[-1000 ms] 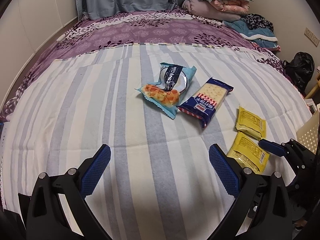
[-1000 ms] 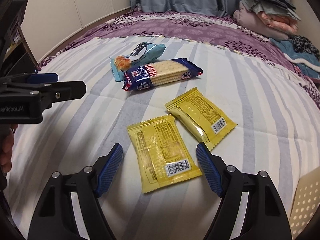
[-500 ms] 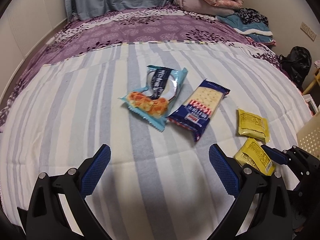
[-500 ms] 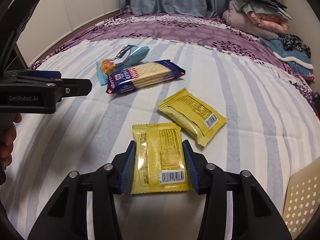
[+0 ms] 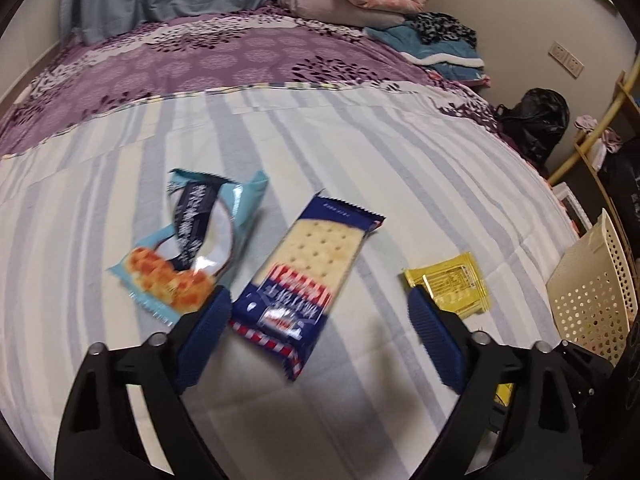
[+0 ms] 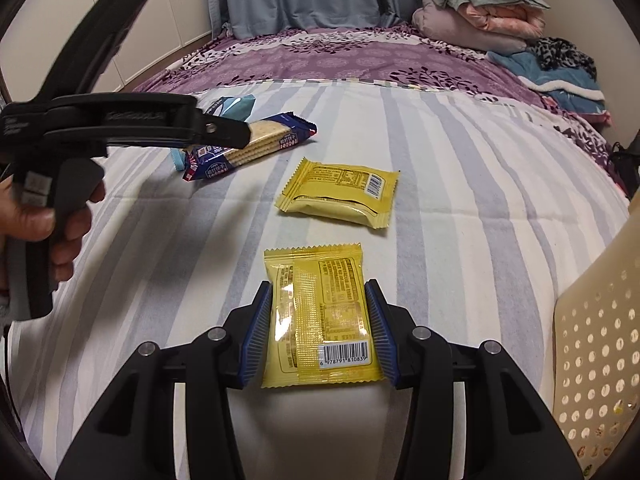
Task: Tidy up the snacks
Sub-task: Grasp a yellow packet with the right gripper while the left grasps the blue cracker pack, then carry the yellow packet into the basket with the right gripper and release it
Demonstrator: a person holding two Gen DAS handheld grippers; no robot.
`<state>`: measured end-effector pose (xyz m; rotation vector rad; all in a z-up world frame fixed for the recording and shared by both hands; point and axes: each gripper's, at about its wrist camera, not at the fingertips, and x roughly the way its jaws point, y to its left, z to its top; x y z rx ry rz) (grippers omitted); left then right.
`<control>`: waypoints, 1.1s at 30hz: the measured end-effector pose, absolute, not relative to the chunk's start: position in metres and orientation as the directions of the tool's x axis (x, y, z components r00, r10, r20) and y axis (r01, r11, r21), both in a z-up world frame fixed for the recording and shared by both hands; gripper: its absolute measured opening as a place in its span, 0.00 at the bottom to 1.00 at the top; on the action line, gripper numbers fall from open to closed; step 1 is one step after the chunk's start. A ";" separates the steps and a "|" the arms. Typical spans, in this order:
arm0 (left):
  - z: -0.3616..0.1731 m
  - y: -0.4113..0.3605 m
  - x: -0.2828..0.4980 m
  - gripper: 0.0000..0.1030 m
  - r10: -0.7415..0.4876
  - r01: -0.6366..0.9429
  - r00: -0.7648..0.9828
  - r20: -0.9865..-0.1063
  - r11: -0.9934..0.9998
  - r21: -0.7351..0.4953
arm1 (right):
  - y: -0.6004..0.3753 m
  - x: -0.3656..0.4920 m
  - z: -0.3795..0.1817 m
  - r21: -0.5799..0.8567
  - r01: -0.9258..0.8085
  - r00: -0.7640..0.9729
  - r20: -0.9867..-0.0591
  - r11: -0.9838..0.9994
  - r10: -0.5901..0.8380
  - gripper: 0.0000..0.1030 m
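My right gripper [image 6: 320, 330] is shut on a yellow snack packet [image 6: 320, 312], gripping its two sides just above the striped bedspread. A second yellow packet [image 6: 340, 190] lies farther ahead; it also shows in the left wrist view [image 5: 448, 288]. My left gripper [image 5: 320, 336] is open, its fingers either side of the near end of a blue cracker pack [image 5: 308, 280], without closing on it. A teal pastry bag [image 5: 192, 248] lies left of the crackers, touching them. The left gripper also shows from the side in the right wrist view [image 6: 216, 132].
A cream perforated basket [image 6: 592, 340] stands at the right edge of the bed; it also shows in the left wrist view [image 5: 596, 292]. Folded bedding [image 6: 480, 12] and clothes are piled at the far right. A black bag [image 5: 536, 120] sits beside the bed.
My right gripper closed on the near yellow packet and lifted it slightly. My left gripper moved forward until its open fingers straddle the cracker pack's near end.
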<state>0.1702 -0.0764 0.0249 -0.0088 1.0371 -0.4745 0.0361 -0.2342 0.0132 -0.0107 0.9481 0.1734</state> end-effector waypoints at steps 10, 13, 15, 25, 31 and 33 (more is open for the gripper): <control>0.008 -0.095 0.199 0.70 -0.340 0.424 0.409 -0.846 0.892 -0.154 | -0.237 0.037 0.012 0.093 -0.152 0.571 -0.804 0.984 0.164 0.46; 0.004 -0.098 0.202 0.65 -0.321 0.429 0.403 -0.857 0.894 -0.133 | -0.237 0.036 0.011 0.093 -0.153 0.571 -0.804 0.984 0.165 0.46; 0.003 -0.101 0.199 0.63 -0.305 0.434 0.414 -0.858 0.894 -0.108 | -0.237 0.036 0.011 0.092 -0.155 0.571 -0.804 0.984 0.165 0.46; 0.009 -0.093 0.182 0.44 -0.282 0.406 0.425 -0.860 0.909 -0.097 | -0.238 0.035 0.013 0.103 -0.149 0.574 -0.801 0.983 0.171 0.46; 0.017 -0.082 0.161 0.44 -0.285 0.380 0.427 -0.858 0.918 -0.116 | -0.243 0.025 0.023 0.151 -0.146 0.580 -0.788 0.978 0.208 0.46; 0.021 -0.078 0.153 0.44 -0.285 0.370 0.430 -0.856 0.921 -0.121 | -0.243 0.022 0.027 0.160 -0.147 0.586 -0.781 0.976 0.216 0.46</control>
